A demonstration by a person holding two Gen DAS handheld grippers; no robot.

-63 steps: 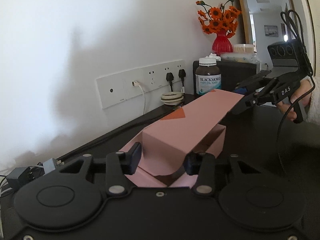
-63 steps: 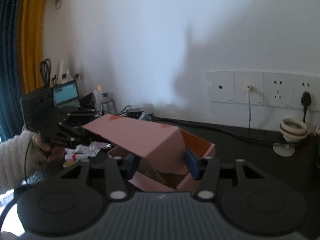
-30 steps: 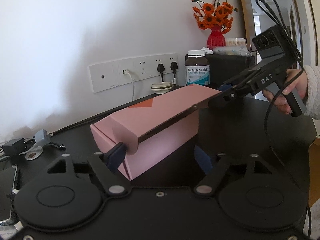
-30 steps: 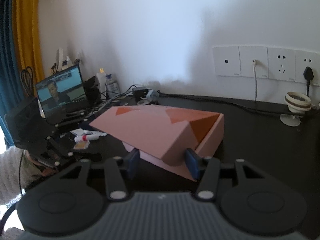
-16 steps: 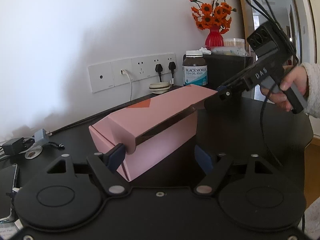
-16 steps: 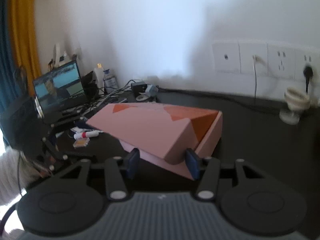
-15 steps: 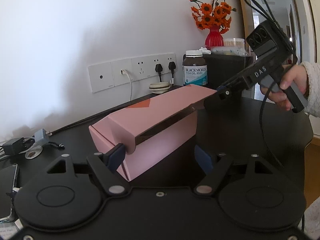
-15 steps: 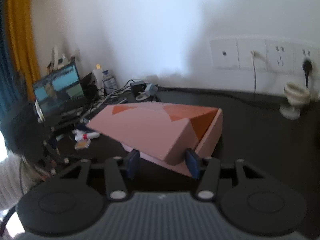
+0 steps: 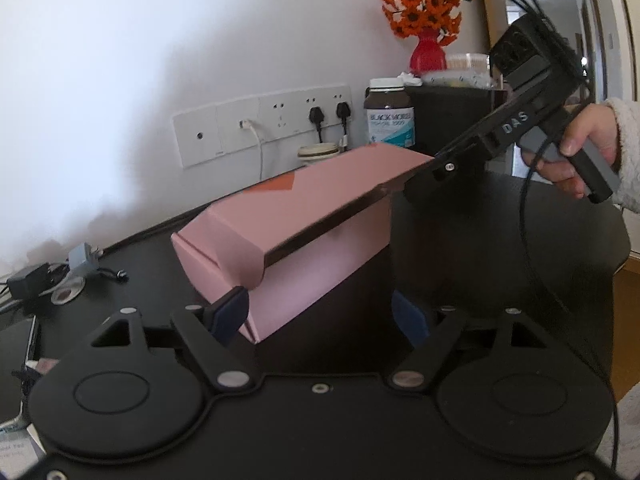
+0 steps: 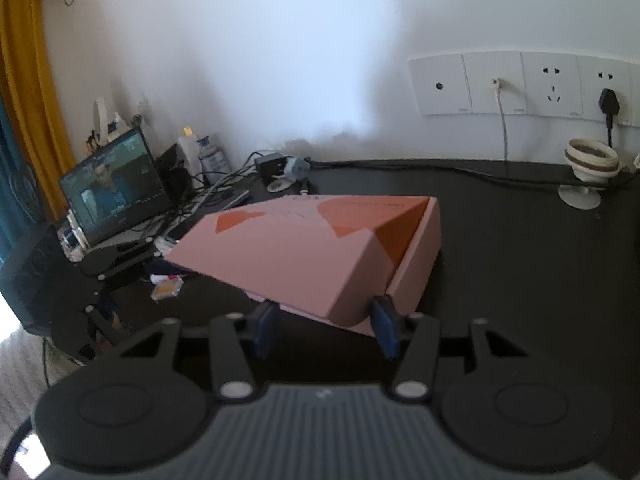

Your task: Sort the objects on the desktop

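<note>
Left wrist view: the pink box point(image 9: 304, 236) lies on the dark desk point(image 9: 500, 248), its lid point(image 9: 320, 196) almost down, with only a dark slit left along the front edge. The left gripper point(image 9: 320, 312) stands apart; its jaws have just been opening, and just one finger point(image 9: 230, 310) lies against the box's near corner, the other well clear, so nothing is clamped. It seems to steady the box rather than hold it. Across the box, a hand point(image 9: 580, 148) holds the right gripper point(image 9: 436, 168) at the lid's far end, probably to press the flap home.

Right wrist view: the box point(image 10: 320, 252) sits mid-desk, with loose small items point(image 10: 166, 286) and a laptop point(image 10: 116, 188) off to the left. The right gripper point(image 10: 324, 326) has its fingers at either side of the lid's near end, close against it. I judge it clamped on the lid, guiding it down so the box closes squarely.
</note>
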